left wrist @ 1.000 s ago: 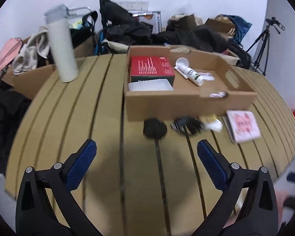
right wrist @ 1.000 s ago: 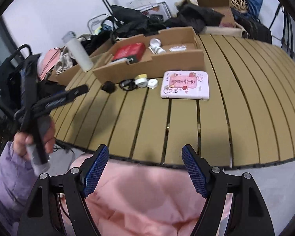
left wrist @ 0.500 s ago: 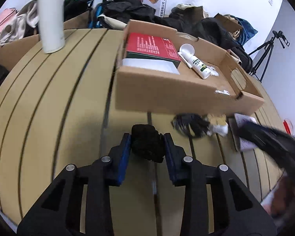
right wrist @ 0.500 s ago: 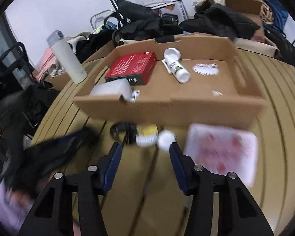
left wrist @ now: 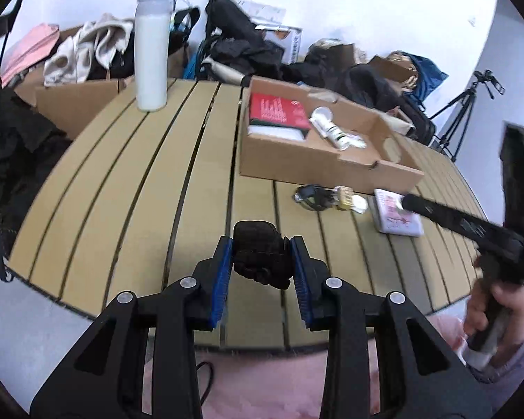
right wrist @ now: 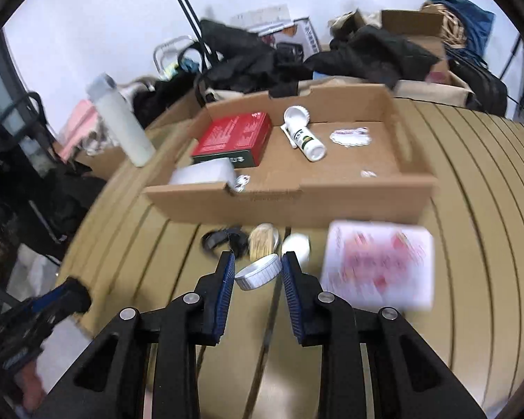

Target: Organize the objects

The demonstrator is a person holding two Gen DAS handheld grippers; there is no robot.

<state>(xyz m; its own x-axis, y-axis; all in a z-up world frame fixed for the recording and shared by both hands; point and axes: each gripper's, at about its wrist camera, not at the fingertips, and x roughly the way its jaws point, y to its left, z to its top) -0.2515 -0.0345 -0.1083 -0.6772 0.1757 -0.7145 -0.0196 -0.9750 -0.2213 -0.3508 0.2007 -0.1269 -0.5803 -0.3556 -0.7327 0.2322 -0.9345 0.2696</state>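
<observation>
My left gripper [left wrist: 262, 262] is shut on a lumpy black object [left wrist: 262, 255] and holds it above the slatted table [left wrist: 129, 188]. The jaws of my right gripper [right wrist: 258, 272] are closing, and a small white ribbed round tin [right wrist: 258, 273] sits tilted between the pads, touching both. Just beyond it lie a beige item [right wrist: 262, 241], a white round piece [right wrist: 296, 244] and a black coiled cable [right wrist: 222, 239]. A white pink-patterned booklet [right wrist: 377, 265] lies to the right. Behind them stands an open cardboard box [right wrist: 297, 202].
The box holds a red carton [right wrist: 235, 136], a white bottle [right wrist: 304, 136] and a white plastic case [right wrist: 206, 173]. A tall white flask [left wrist: 152, 52] stands at the table's far left. Bags, clothes and boxes crowd the far edge. A tripod [left wrist: 464, 118] stands at right.
My left gripper closed on the black object and lifted it back from the box. My right gripper moved in from the table's edge to the small items and narrowed around the white tin.
</observation>
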